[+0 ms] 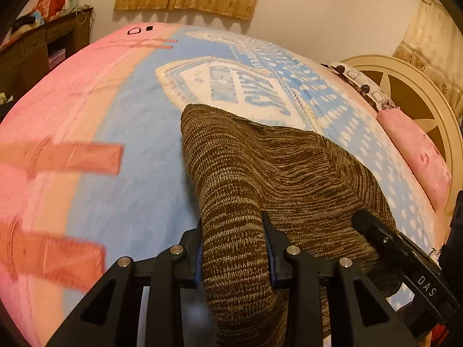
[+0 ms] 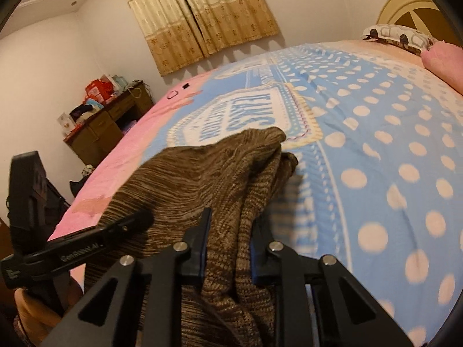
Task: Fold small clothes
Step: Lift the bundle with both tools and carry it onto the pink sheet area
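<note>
A brown knitted garment (image 1: 275, 167) lies bunched on the bed, its near edges lifted. My left gripper (image 1: 233, 231) is shut on its left near edge, with cloth filling the gap between the fingers. My right gripper (image 2: 231, 228) is shut on the garment (image 2: 220, 167) at its right near edge. The right gripper's finger (image 1: 376, 231) shows at the right of the left wrist view. The left gripper (image 2: 115, 228) shows at the left of the right wrist view. The garment's underside is hidden.
The bed cover (image 1: 130, 110) is blue with white dots and pink along the left side. Pillows (image 1: 413, 156) and a cream headboard (image 1: 405, 86) lie to the right. A wooden desk (image 2: 107, 121) with clutter stands by the far wall under curtains (image 2: 199, 14).
</note>
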`<state>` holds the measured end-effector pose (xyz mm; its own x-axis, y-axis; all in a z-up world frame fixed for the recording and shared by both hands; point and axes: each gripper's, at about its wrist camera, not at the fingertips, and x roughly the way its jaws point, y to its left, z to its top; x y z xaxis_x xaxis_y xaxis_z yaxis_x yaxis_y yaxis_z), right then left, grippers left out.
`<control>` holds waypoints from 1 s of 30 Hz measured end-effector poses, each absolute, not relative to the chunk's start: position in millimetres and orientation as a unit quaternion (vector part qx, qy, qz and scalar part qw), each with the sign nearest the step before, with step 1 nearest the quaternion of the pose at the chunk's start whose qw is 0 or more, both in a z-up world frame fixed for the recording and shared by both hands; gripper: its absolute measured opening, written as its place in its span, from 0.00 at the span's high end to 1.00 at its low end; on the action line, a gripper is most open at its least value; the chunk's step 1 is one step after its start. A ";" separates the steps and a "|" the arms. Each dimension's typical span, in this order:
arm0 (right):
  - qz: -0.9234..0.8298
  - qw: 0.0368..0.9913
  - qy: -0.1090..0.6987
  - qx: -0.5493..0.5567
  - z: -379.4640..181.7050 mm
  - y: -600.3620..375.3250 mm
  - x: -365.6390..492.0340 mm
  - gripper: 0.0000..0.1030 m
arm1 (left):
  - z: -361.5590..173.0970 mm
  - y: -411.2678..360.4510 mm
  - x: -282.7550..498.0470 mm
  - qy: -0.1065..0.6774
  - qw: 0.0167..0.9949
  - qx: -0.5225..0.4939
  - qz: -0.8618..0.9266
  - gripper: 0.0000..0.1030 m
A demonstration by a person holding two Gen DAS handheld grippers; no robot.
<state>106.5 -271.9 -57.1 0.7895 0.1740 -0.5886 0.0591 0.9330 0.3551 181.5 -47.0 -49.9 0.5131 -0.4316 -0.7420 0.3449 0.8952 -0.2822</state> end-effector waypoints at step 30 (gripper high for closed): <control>0.082 0.934 0.313 0.153 -33.6 -164.6 24.0 0.77 | -25.8 38.4 78.8 0.409 0.894 -0.029 -0.183 0.69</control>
<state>24.0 -164.6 -33.6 0.7902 0.2482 -0.5603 -0.0567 0.9400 0.3364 78.8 38.4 -25.8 0.5987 -0.3502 -0.7204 0.3033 0.9315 -0.2008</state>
